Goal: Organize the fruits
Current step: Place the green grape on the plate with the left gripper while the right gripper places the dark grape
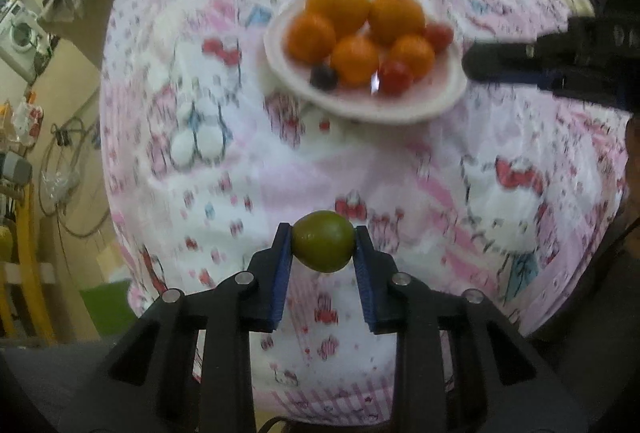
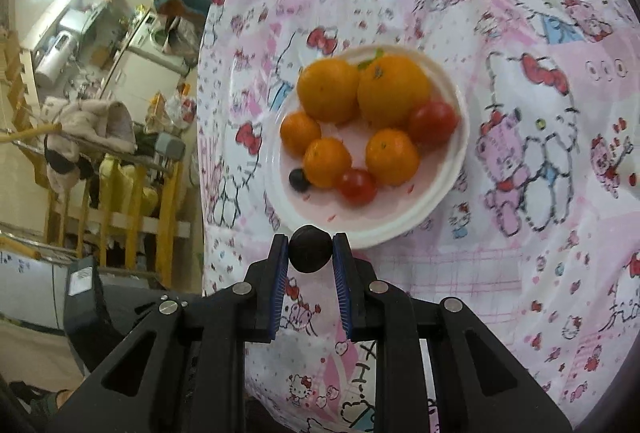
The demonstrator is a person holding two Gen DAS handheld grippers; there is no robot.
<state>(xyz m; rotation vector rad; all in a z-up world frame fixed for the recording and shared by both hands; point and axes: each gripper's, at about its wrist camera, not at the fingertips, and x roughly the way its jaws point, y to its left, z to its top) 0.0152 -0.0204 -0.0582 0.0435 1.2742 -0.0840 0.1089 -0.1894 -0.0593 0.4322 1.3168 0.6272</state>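
No lettering reads clearly on the cartoon-cat cloth [image 2: 520,153] over the tabletop. My left gripper [image 1: 322,243] pinches a green fruit [image 1: 322,241] short of the white plate [image 1: 420,105]. My right gripper [image 2: 310,249] clamps a dark berry [image 2: 310,249] at the plate's near rim, beside the oranges [image 2: 392,95].

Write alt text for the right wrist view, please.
A black two-finger gripper pinches a small dark round fruit just short of a white plate holding five oranges and two cherry tomatoes, on a pink cartoon-cat tablecloth.
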